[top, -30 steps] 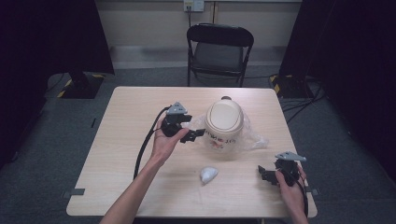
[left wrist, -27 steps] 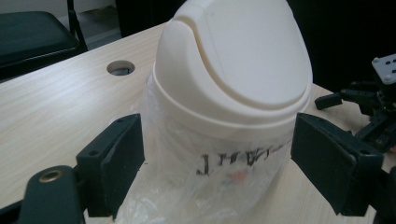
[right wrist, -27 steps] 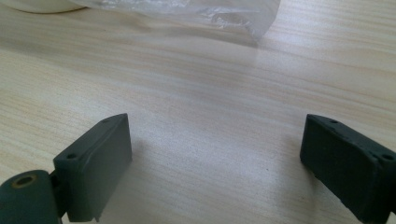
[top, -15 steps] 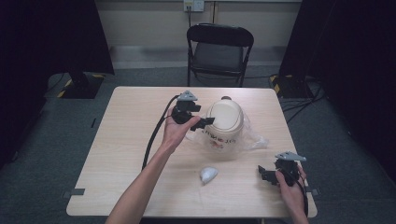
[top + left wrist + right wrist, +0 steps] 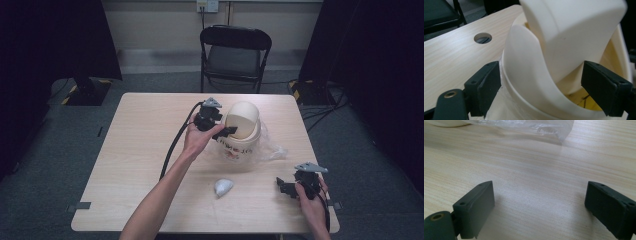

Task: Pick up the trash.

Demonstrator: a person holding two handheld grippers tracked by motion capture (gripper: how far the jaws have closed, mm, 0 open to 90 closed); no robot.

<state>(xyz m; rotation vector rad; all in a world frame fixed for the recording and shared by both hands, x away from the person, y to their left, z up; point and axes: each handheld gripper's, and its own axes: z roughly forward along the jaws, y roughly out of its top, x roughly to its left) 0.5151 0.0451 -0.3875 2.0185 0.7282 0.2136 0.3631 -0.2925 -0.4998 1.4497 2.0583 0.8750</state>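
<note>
Two hand-held grippers are in play, and the action is all on the left: the left hand-held gripper (image 5: 226, 132) is up against the cream bin (image 5: 241, 145), its jaws spread wide on either side of the swing lid (image 5: 574, 32), one jaw outside the rim, the other just beside the tilted flap. Nothing is pinched yet. The lid sits tipped, and a yellowish inside shows under it in the left gripper view. A clear plastic liner (image 5: 272, 150) spills out on the bin's far side from this gripper. The right hand-held gripper (image 5: 286, 186) rests low on the worktop (image 5: 140, 150), jaws spread and empty, bare wood between them and the liner's edge ahead of it. A small white crumpled wad (image 5: 223, 187) lies between the two grippers, nearer the person. My read: the step in hand is working the swing lid. Next it calls for closing on the flap or nudging it, gently, since the light bin could slide.
</note>
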